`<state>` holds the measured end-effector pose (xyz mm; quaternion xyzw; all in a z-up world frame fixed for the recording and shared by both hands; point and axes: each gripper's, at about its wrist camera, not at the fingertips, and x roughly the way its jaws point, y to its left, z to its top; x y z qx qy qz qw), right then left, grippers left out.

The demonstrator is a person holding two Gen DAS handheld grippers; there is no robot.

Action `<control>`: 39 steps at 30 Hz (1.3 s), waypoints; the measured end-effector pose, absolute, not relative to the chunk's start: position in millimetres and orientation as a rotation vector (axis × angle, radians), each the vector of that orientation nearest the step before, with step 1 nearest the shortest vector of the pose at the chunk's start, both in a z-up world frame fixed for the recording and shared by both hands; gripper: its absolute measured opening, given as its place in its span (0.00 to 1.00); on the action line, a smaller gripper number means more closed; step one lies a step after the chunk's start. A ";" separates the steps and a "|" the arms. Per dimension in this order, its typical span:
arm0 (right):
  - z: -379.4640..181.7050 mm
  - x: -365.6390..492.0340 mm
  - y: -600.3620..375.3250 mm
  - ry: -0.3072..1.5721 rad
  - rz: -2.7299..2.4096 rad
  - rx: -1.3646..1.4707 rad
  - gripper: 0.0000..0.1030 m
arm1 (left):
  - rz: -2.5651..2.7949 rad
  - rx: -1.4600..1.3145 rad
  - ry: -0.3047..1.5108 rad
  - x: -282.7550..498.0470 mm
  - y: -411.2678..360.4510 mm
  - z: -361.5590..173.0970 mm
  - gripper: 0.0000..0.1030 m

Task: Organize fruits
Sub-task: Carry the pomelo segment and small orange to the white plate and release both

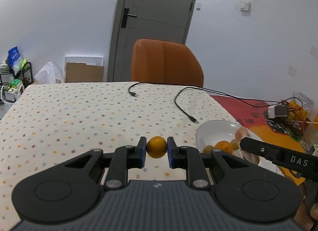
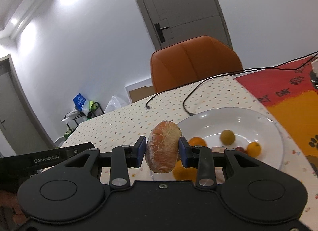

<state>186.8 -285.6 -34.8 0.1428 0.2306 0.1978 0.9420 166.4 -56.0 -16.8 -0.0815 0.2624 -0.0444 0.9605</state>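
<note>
Left tongs pinching a small orange above the dotted tablecloth; my right tongs clamp a peeled orange beside the plate.

Plate fruit partly behind jaws

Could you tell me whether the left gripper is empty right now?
No, the left gripper is shut on a small round orange fruit between its blue pads.

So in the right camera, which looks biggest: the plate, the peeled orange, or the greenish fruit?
1. White plate.
2. Peeled orange, held in the right gripper; it is nearer the camera, so it looks larger than it really is.
3. Greenish fruit, smallest.
</note>
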 end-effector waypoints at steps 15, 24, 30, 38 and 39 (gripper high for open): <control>-46.9 199.0 -339.1 0.469 0.313 0.318 0.33 | -0.155 -0.113 0.551 188.2 -106.6 -20.4 0.19; -53.8 214.9 -363.0 0.483 0.286 0.338 0.33 | -0.176 -0.093 0.576 210.2 -130.3 -24.0 0.19; -59.5 231.5 -372.9 0.503 0.280 0.357 0.33 | -0.186 -0.079 0.595 229.2 -145.1 -26.3 0.19; -60.2 245.1 -380.6 0.493 0.290 0.375 0.48 | -0.190 -0.057 0.609 247.5 -160.0 -26.7 0.19; -60.8 244.2 -383.0 0.493 0.290 0.384 0.48 | -0.192 -0.053 0.610 248.7 -161.6 -26.6 0.19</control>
